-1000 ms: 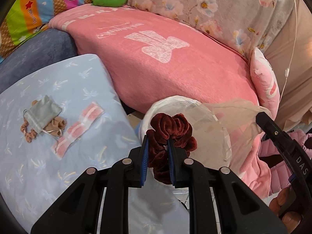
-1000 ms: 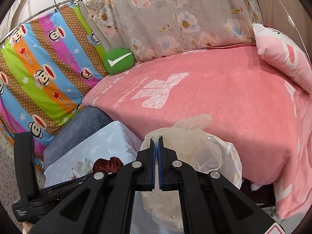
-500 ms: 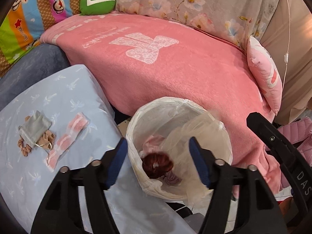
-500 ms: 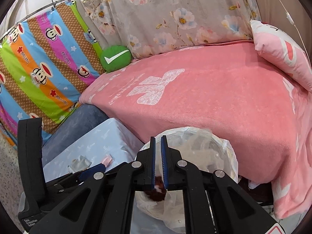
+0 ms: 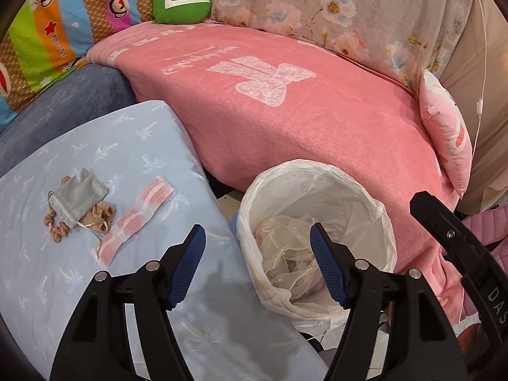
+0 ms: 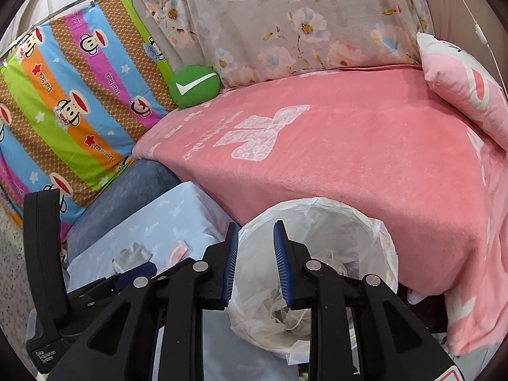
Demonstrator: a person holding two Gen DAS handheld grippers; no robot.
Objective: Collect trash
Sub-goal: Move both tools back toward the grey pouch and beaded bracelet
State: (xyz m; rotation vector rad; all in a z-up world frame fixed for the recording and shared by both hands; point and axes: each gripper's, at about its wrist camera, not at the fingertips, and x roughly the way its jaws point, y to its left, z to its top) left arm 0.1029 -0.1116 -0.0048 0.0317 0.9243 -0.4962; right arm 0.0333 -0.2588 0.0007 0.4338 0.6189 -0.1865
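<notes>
Trash bin (image 5: 377,209), lined with a white plastic bag, stands on the floor between the pink-blanketed bed (image 5: 285,120) and a pale blue surface (image 5: 95,285). A second ago the left hand-held gripper (image 5: 257,247) pinched a dark red scrunchie above the bin; now its jaws are spread wide and empty, and the scrunchie is gone from sight, likely beneath a sheer mesh bag (image 5: 285,254) lying in the bin. The right hand-held gripper (image 6: 255,263), previously closed, now stands partly open over the bin, holding nothing. A grey pouch (image 5: 77,198) and pink striped wrapper (image 5: 136,216) remain on the surface, probably next to collect.
</notes>
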